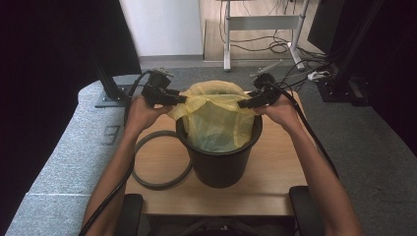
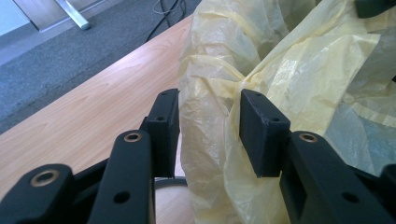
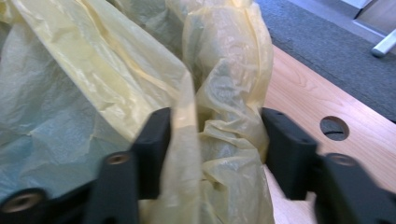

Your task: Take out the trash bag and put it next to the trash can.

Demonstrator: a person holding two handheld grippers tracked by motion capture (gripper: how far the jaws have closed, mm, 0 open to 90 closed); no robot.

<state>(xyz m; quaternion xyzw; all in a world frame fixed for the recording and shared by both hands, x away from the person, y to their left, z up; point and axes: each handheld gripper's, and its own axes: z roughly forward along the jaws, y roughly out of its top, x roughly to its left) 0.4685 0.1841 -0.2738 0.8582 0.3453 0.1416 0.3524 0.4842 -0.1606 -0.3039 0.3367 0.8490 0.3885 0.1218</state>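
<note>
A black bin [image 1: 221, 164] stands on the wooden table [image 1: 275, 182], lined with a yellow plastic bag [image 1: 216, 118] whose top rises crumpled above the rim. My left gripper [image 1: 182, 100] sits at the bag's left edge. Its jaws stand apart around a loose fold of the bag [image 2: 205, 140], and the pads do not squeeze it. My right gripper [image 1: 242, 104] sits at the bag's right edge, its jaws likewise apart with a bunched fold of the bag [image 3: 224, 116] between them, unpinched.
A dark ring [image 1: 160, 160] lies flat on the table left of the bin. A round hole [image 3: 334, 128] pierces the tabletop near the right gripper. Grey carpet surrounds the table, with cables and a desk frame [image 1: 260, 22] behind it.
</note>
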